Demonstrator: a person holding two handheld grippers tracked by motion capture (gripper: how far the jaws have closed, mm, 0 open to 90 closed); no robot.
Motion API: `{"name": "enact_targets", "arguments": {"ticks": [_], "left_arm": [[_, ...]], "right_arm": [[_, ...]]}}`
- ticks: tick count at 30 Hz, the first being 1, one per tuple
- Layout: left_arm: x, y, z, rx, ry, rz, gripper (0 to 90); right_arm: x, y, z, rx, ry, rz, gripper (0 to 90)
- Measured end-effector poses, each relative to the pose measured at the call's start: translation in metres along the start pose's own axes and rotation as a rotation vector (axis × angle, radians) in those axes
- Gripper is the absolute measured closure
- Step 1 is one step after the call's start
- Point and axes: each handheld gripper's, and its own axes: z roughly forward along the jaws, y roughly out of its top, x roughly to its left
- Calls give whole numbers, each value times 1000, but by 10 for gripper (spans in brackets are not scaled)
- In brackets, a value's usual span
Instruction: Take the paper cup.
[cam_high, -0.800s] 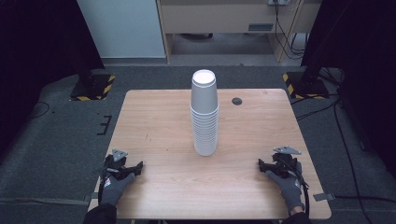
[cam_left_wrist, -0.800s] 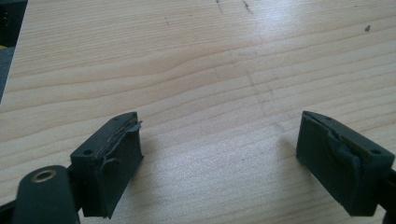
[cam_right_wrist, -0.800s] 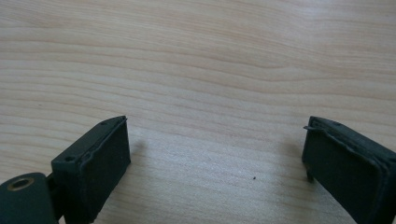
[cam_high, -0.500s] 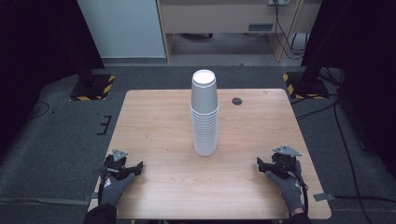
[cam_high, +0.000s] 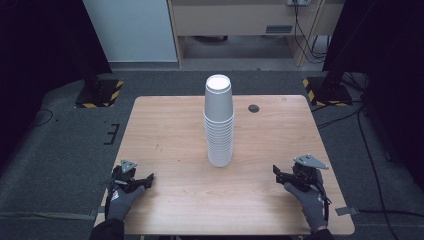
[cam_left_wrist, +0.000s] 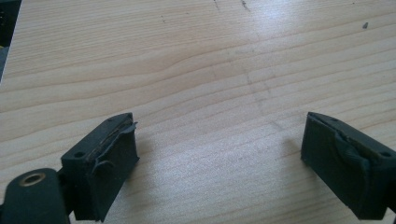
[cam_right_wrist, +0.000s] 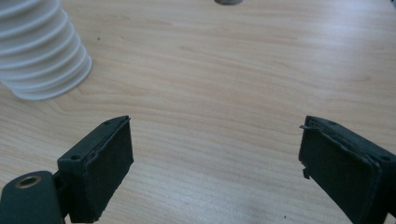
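A tall stack of white cups, mouths down, stands at the middle of the wooden table. Its lower rims appear at the upper left of the right gripper view as the cup stack. My left gripper rests on the near left part of the table, jaws wide apart over bare wood; the left gripper view has the same gripper with nothing between its pads. My right gripper lies near the front right edge, open and holding nothing, as the right gripper view also has it.
A small dark round disc sits flush in the table behind the stack, right of it, and shows at the top edge as the disc. Dark floor surrounds the table; black stands with yellow-striped bases flank its far corners.
The right gripper has edged slightly leftward on the table. The left gripper and the cup stack have kept still.
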Motion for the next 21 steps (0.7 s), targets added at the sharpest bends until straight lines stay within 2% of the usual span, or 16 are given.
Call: {"name": "enact_targets", "arguments": {"ticks": [7,16,21], "left_arm": [[0,0,0,2,-1,1,84],[0,0,0,2,-1,2,81],[0,0,0,3,-2,2,80]], "right_arm": [[8,15,-12,-69,30,0,98],[18,31,-19,-118,73,-11,100],[27,44,-27,-162,95,-17,100]]}}
